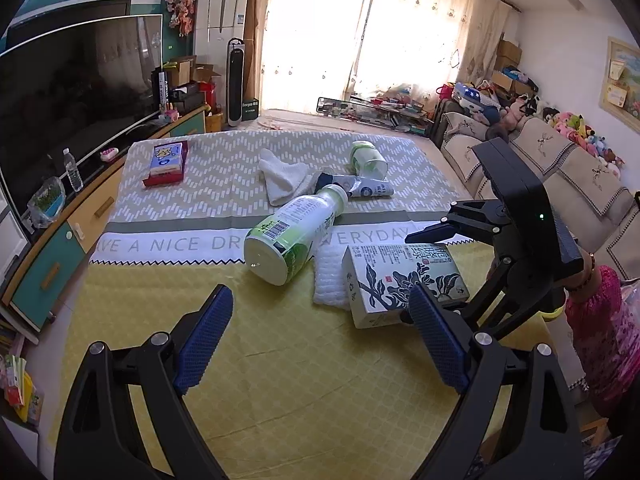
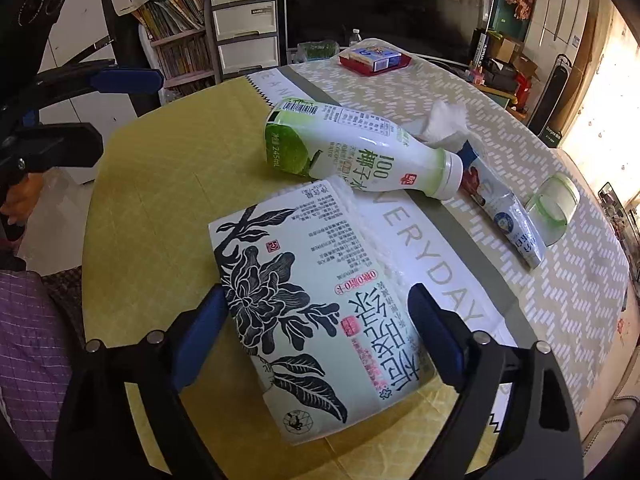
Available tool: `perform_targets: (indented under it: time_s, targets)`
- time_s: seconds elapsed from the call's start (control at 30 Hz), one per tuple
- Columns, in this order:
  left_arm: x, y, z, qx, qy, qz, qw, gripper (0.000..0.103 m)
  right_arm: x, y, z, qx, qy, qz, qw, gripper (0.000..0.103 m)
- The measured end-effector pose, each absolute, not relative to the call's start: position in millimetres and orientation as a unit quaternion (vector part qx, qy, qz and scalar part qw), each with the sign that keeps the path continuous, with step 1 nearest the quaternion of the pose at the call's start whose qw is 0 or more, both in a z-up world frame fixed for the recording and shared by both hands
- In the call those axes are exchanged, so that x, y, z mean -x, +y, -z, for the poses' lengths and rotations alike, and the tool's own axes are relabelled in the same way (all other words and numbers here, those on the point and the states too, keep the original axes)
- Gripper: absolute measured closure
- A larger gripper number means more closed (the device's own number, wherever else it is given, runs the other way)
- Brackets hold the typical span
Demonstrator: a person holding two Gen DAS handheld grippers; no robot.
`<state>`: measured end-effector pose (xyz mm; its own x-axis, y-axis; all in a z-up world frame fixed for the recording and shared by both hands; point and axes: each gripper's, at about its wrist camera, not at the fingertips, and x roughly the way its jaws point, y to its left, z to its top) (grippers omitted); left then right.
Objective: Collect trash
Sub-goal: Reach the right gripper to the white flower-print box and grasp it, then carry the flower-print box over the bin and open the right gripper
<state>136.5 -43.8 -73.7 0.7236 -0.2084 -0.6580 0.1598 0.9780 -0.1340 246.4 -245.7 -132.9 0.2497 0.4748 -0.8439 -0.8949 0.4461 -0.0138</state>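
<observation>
A pale carton with black flower print point(image 2: 316, 300) lies on the yellow cloth; it also shows in the left wrist view point(image 1: 400, 284). My right gripper point(image 2: 316, 332) is open with its jaws on either side of the carton's near end. My left gripper point(image 1: 320, 332) is open and empty above the yellow cloth, left of the carton. A white and green coconut water bottle point(image 1: 296, 232) lies on its side beyond the carton, also seen in the right wrist view point(image 2: 360, 152). A squeezed tube point(image 2: 504, 216), a white cloth point(image 1: 284, 180) and a clear green-rimmed cup point(image 1: 368, 158) lie farther back.
A red tray with a blue tissue pack point(image 1: 166, 162) sits at the table's far left. A white foam pad point(image 1: 332, 276) lies under the carton. A TV point(image 1: 72, 80) on a cabinet stands left, a sofa point(image 1: 560, 168) right. The right-hand gripper body point(image 1: 516, 216) hangs over the table's right side.
</observation>
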Motion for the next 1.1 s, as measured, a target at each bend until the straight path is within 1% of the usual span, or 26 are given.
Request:
perform_targets:
  time_s: [0.17, 0.23, 0.27, 0.43, 0.6, 0.77, 0.93, 1.1]
  targets:
    - [-134, -45, 72, 0.035, 0.356, 0.102, 0.928, 0.015, -246, -241, 135, 0.264, 0.406, -0.453, 0.749, 0.021]
    - [-133, -44, 73, 0.034, 0.355, 0.103, 0.928, 0.015, -244, -243, 132, 0.251, 0.401, -0.454, 0.755, 0.033]
    - [-133, -44, 72, 0.034, 0.355, 0.103, 0.929, 0.015, -243, -244, 130, 0.245, 0.397, -0.451, 0.761, 0.035]
    - [-133, -45, 74, 0.034, 0.359, 0.103, 0.927, 0.015, -238, -261, 111, 0.208, 0.378, -0.426, 0.795, 0.036]
    - [-135, -48, 76, 0.033, 0.361, 0.106, 0.926, 0.015, -234, -281, 84, 0.123, 0.36, -0.437, 0.815, 0.036]
    - [-135, -56, 76, 0.022, 0.362, 0.115, 0.925, 0.015, -222, -308, 58, 0.095, 0.33, -0.389, 0.855, 0.036]
    - [-140, -66, 80, 0.019, 0.368, 0.129, 0.92, 0.014, -212, -376, 47, 0.054, 0.315, -0.288, 0.903, 0.035]
    - [-147, -87, 90, 0.006, 0.382, 0.151, 0.912, 0.015, -212, -465, 71, 0.007, 0.345, -0.142, 0.928, 0.035]
